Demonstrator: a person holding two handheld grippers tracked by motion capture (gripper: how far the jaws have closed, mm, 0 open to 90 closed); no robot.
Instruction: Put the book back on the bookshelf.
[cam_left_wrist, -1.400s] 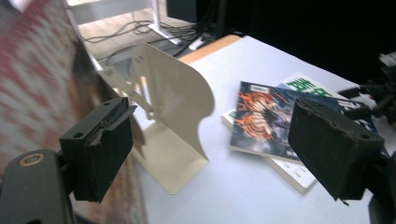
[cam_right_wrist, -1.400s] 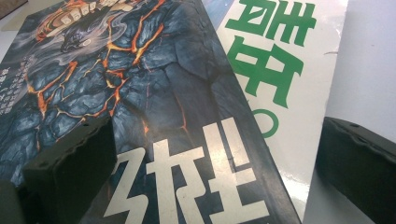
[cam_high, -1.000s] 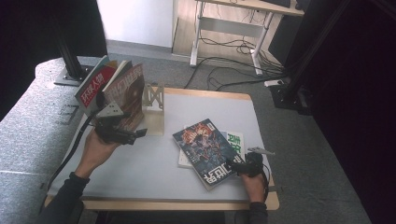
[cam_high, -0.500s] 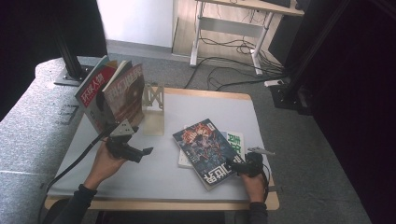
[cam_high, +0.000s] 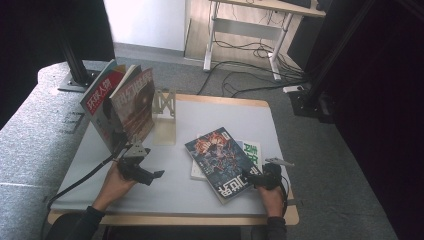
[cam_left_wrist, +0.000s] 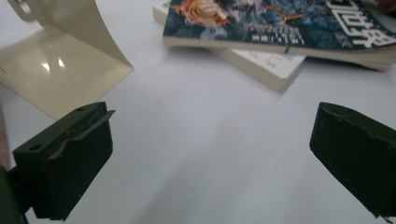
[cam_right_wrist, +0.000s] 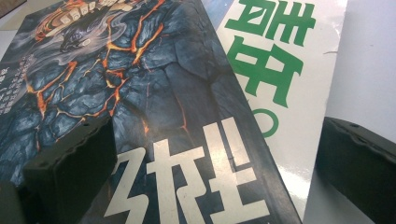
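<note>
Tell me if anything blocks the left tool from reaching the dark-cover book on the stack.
Nothing visible does. The left tool, jaws wide apart, faces bare table up to the dark-cover book; the cream bookend sits off to one side.

The light falls evenly from above on my pale grey table top, while the room around stays dim. The glossy cream metal bookend shows two small glare spots. My near black jaws look soft, perhaps out of focus.
</note>
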